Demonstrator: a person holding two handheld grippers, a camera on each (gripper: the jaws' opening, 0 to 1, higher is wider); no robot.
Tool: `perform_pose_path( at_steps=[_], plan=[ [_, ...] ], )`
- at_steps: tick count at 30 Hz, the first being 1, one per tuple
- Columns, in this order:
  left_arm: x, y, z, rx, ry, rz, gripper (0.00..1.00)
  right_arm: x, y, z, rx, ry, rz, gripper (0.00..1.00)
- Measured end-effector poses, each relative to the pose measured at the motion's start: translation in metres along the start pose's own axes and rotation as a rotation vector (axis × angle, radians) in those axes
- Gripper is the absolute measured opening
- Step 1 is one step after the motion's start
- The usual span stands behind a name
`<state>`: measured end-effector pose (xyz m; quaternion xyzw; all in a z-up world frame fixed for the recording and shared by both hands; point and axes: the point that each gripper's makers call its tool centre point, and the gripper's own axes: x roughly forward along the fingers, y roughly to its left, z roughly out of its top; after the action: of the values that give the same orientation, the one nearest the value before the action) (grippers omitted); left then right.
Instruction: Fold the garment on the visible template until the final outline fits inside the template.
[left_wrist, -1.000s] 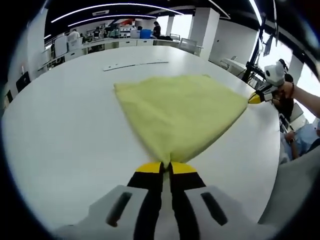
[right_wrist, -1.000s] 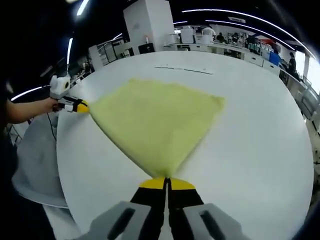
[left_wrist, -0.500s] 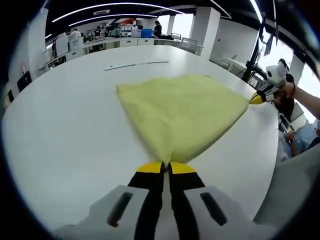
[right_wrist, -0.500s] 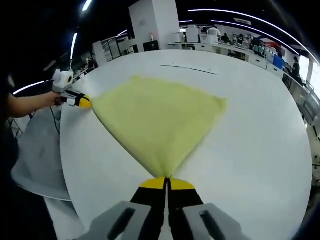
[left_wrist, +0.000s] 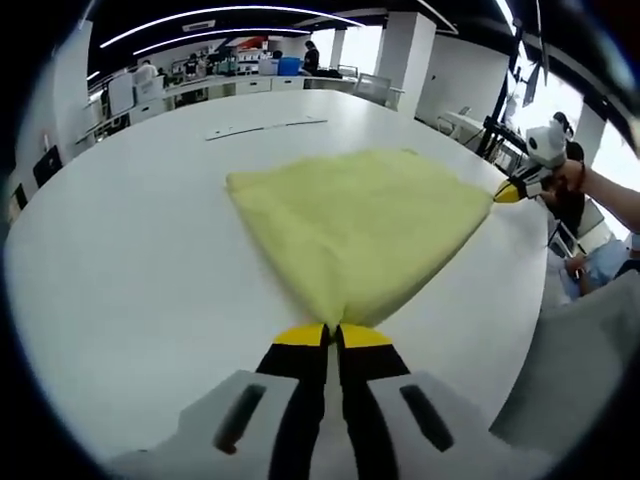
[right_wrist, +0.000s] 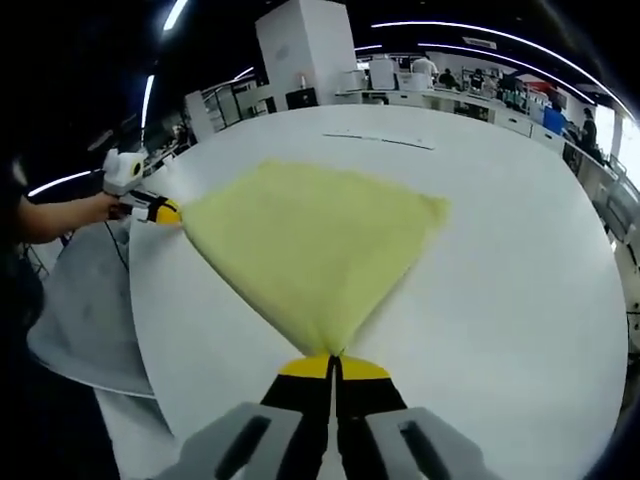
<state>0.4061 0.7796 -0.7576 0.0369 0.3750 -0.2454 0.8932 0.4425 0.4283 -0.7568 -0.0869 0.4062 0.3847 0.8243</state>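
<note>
Yellow garment (left_wrist: 360, 225) spread on the white round table (left_wrist: 130, 280), stretched taut between two corners. Left gripper (left_wrist: 331, 333) clenched on one corner near the table's edge; right gripper (right_wrist: 333, 362) clamped on the other. Mid-fold, judging by the pull; next move likely calls for carrying both corners over together toward the far edge. Thin strip (right_wrist: 378, 141), possibly the template, far side. Right gripper view adds a grey chair (right_wrist: 85, 320) beside the table.
</note>
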Motion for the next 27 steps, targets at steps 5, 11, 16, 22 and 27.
perform_pose_path(
  at_steps=[5, 11, 16, 22, 27],
  plan=[
    [0.000, 0.001, 0.001, 0.013, 0.006, 0.003, 0.01, 0.000, 0.002, 0.001, 0.009, -0.010, -0.004, 0.00],
    [-0.001, 0.008, -0.001, -0.047, -0.006, 0.027, 0.10, -0.002, -0.002, 0.004, 0.022, -0.024, -0.042, 0.00],
    [-0.010, 0.016, 0.008, -0.065, -0.047, 0.061, 0.40, -0.008, -0.002, 0.013, 0.071, -0.050, -0.071, 0.32],
    [-0.026, 0.015, 0.029, -0.088, -0.121, 0.064, 0.63, -0.017, 0.006, 0.020, 0.087, -0.042, -0.092, 0.65],
    [-0.042, 0.007, 0.042, -0.099, -0.166, 0.079, 0.81, -0.032, 0.023, 0.041, 0.084, -0.095, -0.076, 0.80]
  ],
)
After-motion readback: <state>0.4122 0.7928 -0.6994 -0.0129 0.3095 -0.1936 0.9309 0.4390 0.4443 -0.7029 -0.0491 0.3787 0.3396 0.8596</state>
